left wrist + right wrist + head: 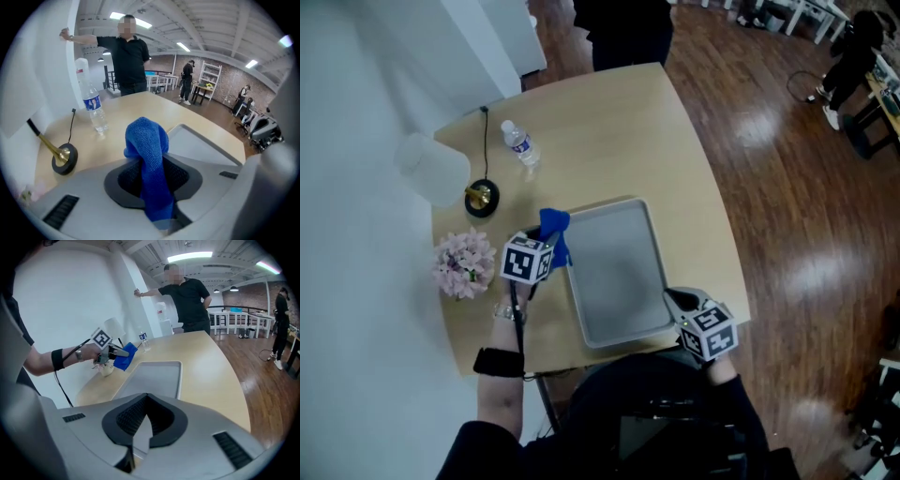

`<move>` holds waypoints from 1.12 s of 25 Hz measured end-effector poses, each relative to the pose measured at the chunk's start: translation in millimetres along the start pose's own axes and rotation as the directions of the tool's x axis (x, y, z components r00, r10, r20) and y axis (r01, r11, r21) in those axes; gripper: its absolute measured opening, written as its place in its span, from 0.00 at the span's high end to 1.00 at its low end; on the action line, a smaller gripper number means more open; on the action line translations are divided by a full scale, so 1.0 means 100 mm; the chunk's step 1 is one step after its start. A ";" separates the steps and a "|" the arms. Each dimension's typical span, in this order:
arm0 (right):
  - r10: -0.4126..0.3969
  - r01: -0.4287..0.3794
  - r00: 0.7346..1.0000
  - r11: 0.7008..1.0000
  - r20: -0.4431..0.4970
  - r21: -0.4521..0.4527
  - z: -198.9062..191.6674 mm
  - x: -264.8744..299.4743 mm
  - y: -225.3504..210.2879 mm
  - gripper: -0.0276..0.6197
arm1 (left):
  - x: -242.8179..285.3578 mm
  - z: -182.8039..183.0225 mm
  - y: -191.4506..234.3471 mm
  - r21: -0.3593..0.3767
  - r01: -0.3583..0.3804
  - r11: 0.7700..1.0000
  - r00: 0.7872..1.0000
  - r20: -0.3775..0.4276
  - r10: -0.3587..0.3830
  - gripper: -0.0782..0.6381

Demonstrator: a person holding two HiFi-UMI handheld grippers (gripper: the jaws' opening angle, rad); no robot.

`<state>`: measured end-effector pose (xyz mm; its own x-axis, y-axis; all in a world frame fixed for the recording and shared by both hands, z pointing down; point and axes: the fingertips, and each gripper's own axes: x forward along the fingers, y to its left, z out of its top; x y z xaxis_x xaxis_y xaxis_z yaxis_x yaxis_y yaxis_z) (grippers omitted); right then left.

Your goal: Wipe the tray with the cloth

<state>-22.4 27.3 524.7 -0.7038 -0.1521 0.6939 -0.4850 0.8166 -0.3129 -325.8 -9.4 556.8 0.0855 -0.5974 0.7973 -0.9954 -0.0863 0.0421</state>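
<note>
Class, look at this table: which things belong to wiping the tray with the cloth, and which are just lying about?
Belongs to the job: blue cloth, clamped in the left gripper; grey tray, its near corner held by the right gripper.

Just lying about: water bottle; pink flowers; black-and-brass base with its cord.

I'm seeing the blue cloth (147, 159) as a soft, nubbly woven pile. The tray (619, 272) reads matt grey and smooth; metal or plastic, I can't tell. The table (609, 131) is pale wood-look with a low sheen. Far right, the floor (769, 187) is dark, glossy wood planks. The bottle (522, 148) is clear plastic.
</note>
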 end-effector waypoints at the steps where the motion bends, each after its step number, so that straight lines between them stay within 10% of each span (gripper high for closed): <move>1: 0.003 -0.003 1.000 1.000 0.004 -0.001 0.00 0.00 0.05 0.95 | -0.15 -0.10 -0.11 -0.018 0.001 1.000 1.000 0.018 -0.001 0.75; 10: 0.049 -0.049 0.999 0.997 -0.004 -0.058 -0.10 0.10 0.41 0.95 | -0.47 -1.30 -0.84 -0.285 0.030 0.958 1.000 0.008 -0.029 0.75; 28: 0.000 0.000 1.000 1.000 -0.012 0.017 -0.18 -0.13 -0.32 0.95 | 0.79 -0.25 -0.09 -0.388 -0.127 0.913 0.992 -0.047 0.118 0.75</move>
<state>11.7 13.1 537.2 -0.6973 -0.1454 0.7019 -0.4941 0.8069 -0.3237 -311.4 -36.5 634.5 -0.0347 -0.5657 0.8239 -0.9363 0.3067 0.1712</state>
